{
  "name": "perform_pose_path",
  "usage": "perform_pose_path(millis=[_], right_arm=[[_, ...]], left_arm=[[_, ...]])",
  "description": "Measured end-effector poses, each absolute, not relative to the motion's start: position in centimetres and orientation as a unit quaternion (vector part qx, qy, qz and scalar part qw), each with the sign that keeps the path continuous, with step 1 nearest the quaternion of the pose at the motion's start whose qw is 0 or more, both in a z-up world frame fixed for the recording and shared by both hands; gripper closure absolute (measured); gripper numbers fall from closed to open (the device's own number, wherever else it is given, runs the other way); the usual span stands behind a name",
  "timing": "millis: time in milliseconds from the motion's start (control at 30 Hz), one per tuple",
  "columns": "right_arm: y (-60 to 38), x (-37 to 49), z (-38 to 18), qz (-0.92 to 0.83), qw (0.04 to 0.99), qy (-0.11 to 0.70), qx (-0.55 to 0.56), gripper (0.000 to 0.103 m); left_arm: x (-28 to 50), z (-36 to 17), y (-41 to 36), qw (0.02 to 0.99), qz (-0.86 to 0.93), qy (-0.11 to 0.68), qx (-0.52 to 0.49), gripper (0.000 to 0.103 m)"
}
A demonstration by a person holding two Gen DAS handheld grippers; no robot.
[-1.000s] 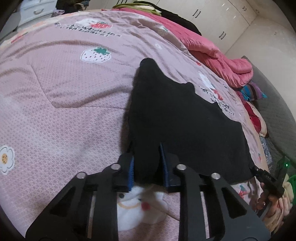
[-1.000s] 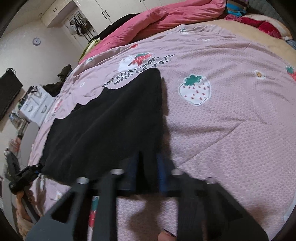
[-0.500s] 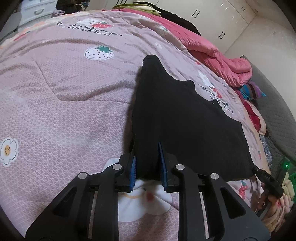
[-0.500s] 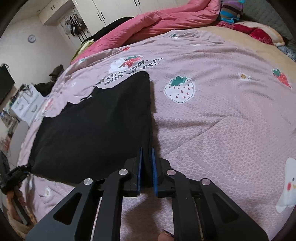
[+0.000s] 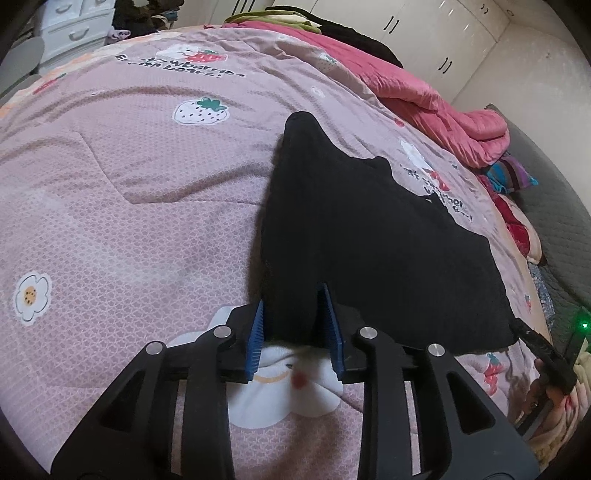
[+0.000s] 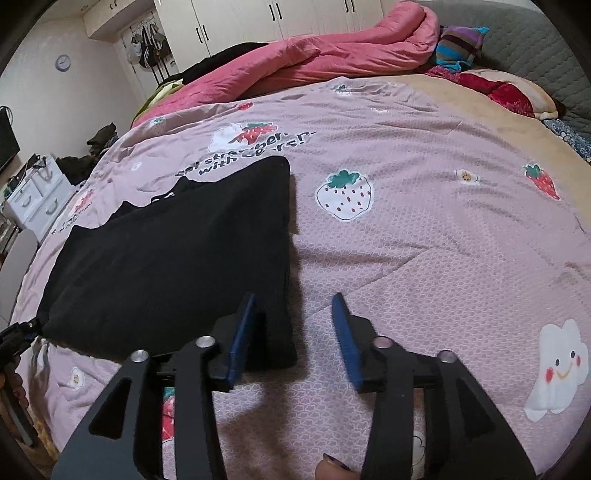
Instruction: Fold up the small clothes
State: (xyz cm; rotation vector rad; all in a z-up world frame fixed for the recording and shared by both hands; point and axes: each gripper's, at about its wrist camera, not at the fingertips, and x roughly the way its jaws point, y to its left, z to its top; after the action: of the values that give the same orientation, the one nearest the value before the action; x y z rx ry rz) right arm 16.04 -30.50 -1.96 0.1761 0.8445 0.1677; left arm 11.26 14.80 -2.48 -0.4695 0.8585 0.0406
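Observation:
A black garment [image 5: 369, 236] lies spread flat on the pink strawberry-print bedspread [image 5: 129, 192]. My left gripper [image 5: 293, 302] has its blue pads parted, with the garment's near corner between them. In the right wrist view the garment [image 6: 177, 258] lies left of centre. My right gripper [image 6: 295, 306] is open wide, its left pad over the garment's near right corner and its right pad over bare bedspread [image 6: 424, 240]. The right gripper also shows at the lower right edge of the left wrist view [image 5: 543, 354].
A rolled pink quilt [image 6: 332, 55] lies along the far side of the bed, with striped and red pillows [image 6: 461, 44] by the grey headboard. White wardrobes [image 5: 424, 33] line the wall. A white drawer unit [image 6: 37, 199] stands beside the bed.
Both grippers have opened. The right one was shut on the garment's corner and now stands wide open. The left pads have spread apart around the corner they pinched. The garment lies flat.

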Motion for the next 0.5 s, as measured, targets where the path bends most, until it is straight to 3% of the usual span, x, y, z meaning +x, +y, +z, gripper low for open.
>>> perform_pose_path(millis=[200,500], right_arm=[[-30.8,15.6,-1.5,0.079,0.909,0.398,0.093,0.033],[-30.5,14.6,-0.3,0.082,0.922,0.369,0.087,0.010]], left_arm=[[11.0,-2.2,14.2,0.884,0.023,0.415,-0.214,0.073],[10.3,-1.1,12.9,0.893,0.024,0.405,-0.195,0.054]])
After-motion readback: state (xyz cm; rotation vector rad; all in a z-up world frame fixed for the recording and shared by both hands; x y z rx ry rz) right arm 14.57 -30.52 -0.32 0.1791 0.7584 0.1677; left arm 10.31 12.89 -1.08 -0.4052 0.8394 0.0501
